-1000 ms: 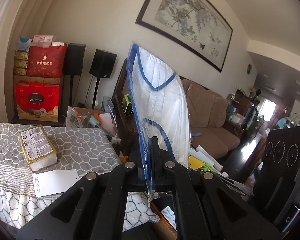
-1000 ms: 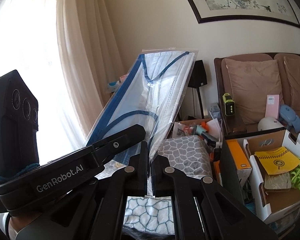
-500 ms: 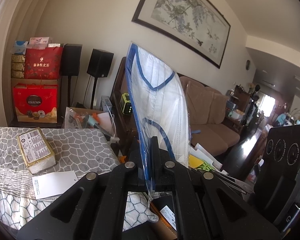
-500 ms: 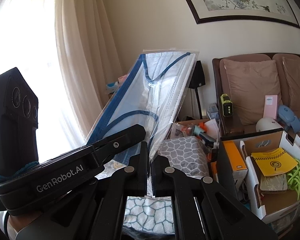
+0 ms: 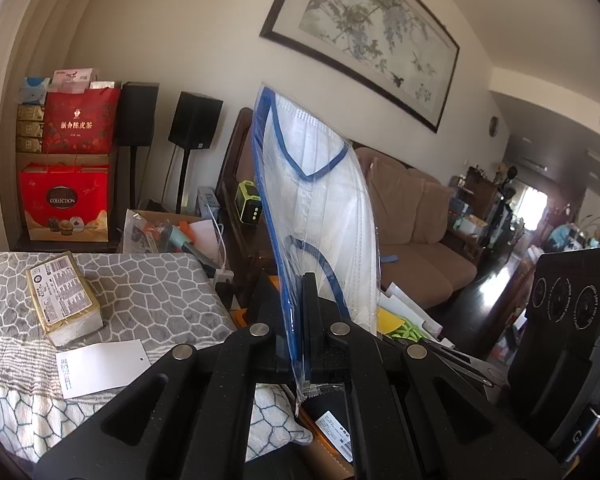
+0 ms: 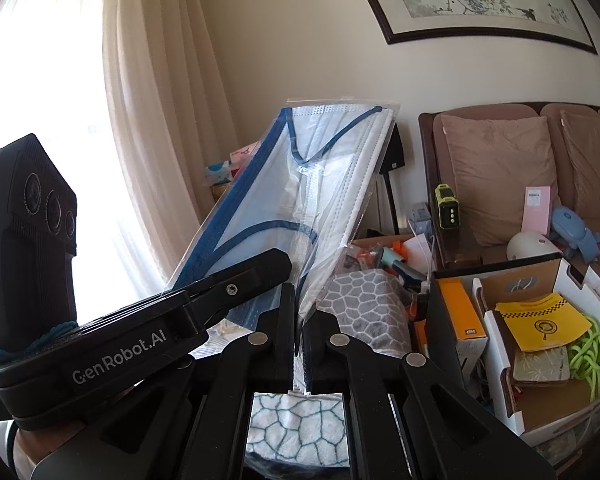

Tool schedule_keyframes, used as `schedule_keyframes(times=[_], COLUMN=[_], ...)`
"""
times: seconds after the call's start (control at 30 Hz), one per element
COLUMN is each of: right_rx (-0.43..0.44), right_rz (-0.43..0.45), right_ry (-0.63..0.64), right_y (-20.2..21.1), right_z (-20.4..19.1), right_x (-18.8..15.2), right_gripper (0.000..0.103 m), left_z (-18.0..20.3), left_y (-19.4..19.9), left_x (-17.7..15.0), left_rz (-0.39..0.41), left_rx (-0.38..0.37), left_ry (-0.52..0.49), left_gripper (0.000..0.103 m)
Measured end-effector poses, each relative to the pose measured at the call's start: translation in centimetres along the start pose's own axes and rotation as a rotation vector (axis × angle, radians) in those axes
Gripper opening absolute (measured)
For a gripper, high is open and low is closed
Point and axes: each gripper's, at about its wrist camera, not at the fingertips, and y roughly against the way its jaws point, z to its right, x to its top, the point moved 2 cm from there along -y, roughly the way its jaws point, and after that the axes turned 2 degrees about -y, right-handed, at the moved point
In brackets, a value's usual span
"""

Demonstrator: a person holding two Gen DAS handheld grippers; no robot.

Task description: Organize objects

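**Both grippers clamp one mask packet, held aloft mid-carry**

Evidently the step in hand is the carry: a clear plastic packet of white face masks with blue straps is up in the air, off every surface, and has not yet been put anywhere.

Starting at the left, the left gripper has its jaws pressed together on the packet's lower edge, so the packet rises toward twelve o'clock in its view. At nine o'clock lies the quilted grey bedspread, bearing a gold-wrapped brick-shaped packet with a printed label and, just beside it, a white card. Red gift bags and two black speakers stand against the wall at ten o'clock.

Further right, the right gripper is likewise closed on the same packet's bottom edge, with the left tool crossing in from eight o'clock of its view. Both grips sit near each other, so one must probably let go before the packet can be laid flat.

At four o'clock of the right view stands an open white cardboard box holding a yellow booklet and a coiled green cord, touching an orange carton. That box looks a likely home, though I cannot say so for certain. Its upright flaps and crowded contents leave little room, and the limp film may sag on release.
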Motion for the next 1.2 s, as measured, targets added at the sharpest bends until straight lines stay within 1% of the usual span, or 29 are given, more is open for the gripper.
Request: schedule_keyframes(times=[0.43, 1.2], right_rx=[-0.017, -0.049], right_rz=[0.008, -0.014], right_ry=[-0.008, -0.032], right_y=[0.8, 0.8], right_z=[0.8, 2.0], right_x=[0.5, 0.5], right_gripper=[0.004, 0.004], left_z=[1.0, 1.6], left_y=[-0.6, -2.3], left_x=[0.4, 0.3], left_rz=[-0.005, -0.04], left_rx=[-0.021, -0.018], left_ry=[0.004, 0.028], left_gripper=[0.002, 0.002])
